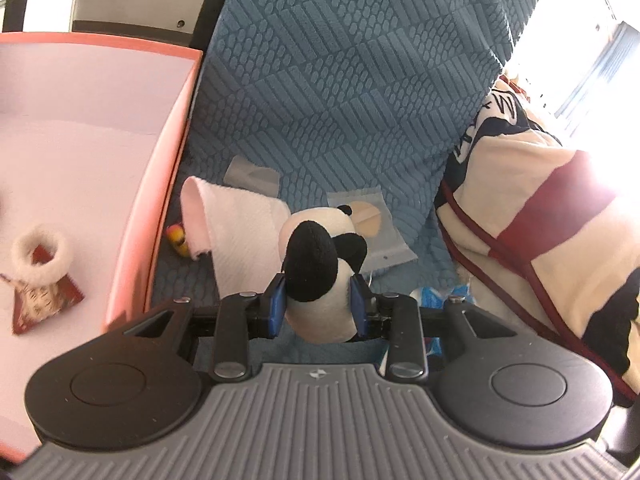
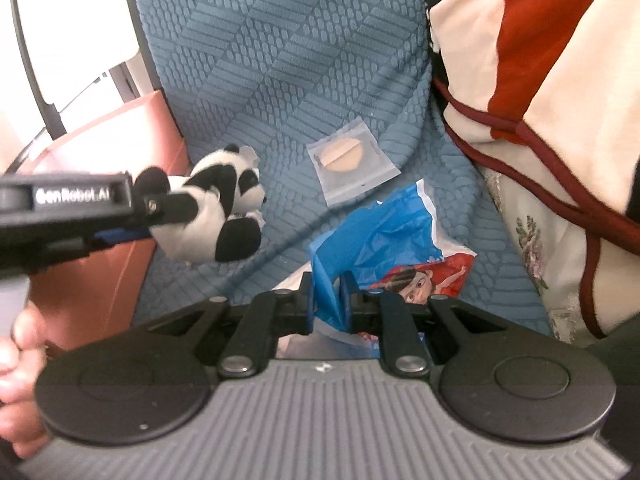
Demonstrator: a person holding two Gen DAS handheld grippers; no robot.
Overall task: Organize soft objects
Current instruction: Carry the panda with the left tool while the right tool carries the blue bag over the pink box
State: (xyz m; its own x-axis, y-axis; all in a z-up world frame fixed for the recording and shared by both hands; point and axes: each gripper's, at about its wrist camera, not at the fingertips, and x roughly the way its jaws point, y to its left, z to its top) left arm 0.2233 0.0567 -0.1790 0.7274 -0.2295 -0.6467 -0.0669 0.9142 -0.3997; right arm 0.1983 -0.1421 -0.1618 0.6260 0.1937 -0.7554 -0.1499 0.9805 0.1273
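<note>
The left tongs point(image 1: 319, 304) squeeze a fuzzy black and white panda point(image 1: 320, 264) between two blue pads, holding it up over the blue cover point(image 1: 340, 80). The cover is bumpy, with lines and little ovals pressed into it. The right tongs point(image 2: 329, 300) pinch a crinkly blue bag point(image 2: 384, 236) with a cartoon kid on it.

Beside the panda, near the cover's left edge, sits a pink box point(image 1: 168, 152) with flat, smooth walls. Only the left view looks inside it, where a red pouch point(image 1: 42, 300) with a fluffy white ring lies on the bottom. That view also shows a folded white towel point(image 1: 240, 232) right behind the panda, with a small yellow toy point(image 1: 180, 238) tucked between the towel and the box.

A clear flat packet point(image 2: 352, 168) with a tan round thing in it lies in the middle of the cover. Another clear packet point(image 1: 252, 176) peeks out behind the towel. A puffy cream, red and black blanket point(image 2: 540, 60) piles up along the right edge.

The right view shows the panda's face and the left tongs from the side
</note>
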